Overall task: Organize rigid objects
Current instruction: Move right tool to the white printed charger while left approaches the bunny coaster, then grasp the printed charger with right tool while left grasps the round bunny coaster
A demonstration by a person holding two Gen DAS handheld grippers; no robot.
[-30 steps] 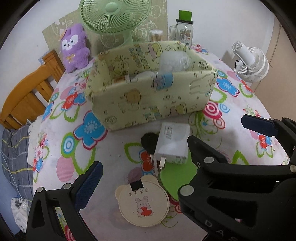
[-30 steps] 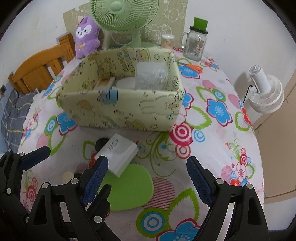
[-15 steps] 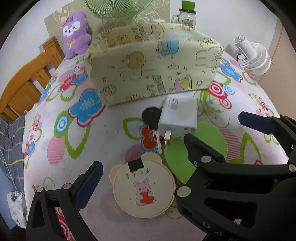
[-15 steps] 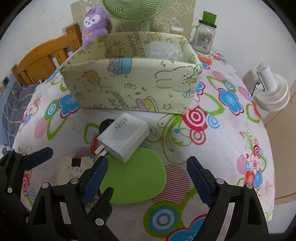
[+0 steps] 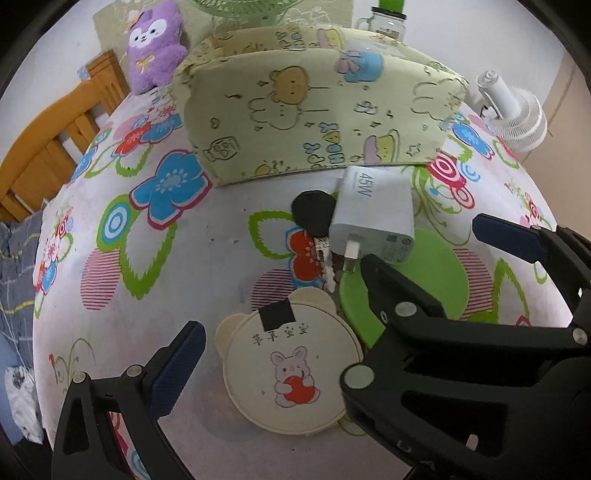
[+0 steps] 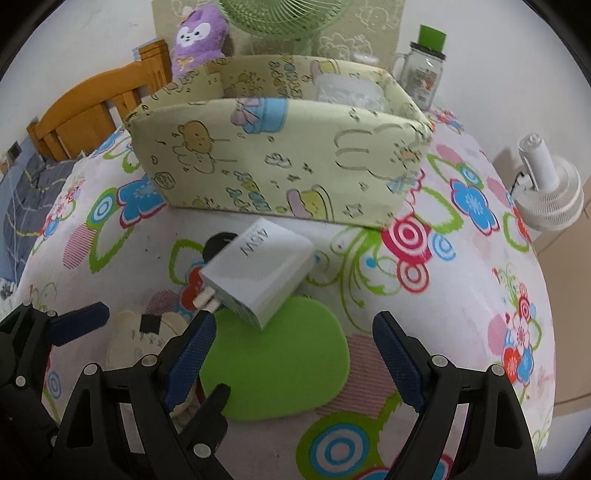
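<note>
A white 45W charger (image 5: 373, 214) (image 6: 258, 273) lies partly on a green heart-shaped pad (image 5: 424, 280) (image 6: 280, 369), in front of a yellow cartoon-print fabric box (image 5: 317, 122) (image 6: 284, 147). A black key (image 5: 314, 218) lies left of the charger. A cream bear-shaped disc (image 5: 291, 369) (image 6: 140, 339) lies nearest me. My left gripper (image 5: 280, 358) is open, low over the disc. My right gripper (image 6: 291, 354) is open over the green pad; in the left wrist view its black fingers (image 5: 399, 295) straddle the pad.
A flowered cloth covers the table (image 5: 147, 240). Behind the box stand a green fan (image 6: 284, 18), a purple plush (image 5: 155, 44) and a green-lidded jar (image 6: 424, 70). A wooden chair (image 5: 48, 147) is at the left, a white fan (image 6: 550, 192) off the right edge.
Both grippers have dropped lower and moved closer to the table; the box, charger, disc and pad loom larger. Nothing on the table has moved.
</note>
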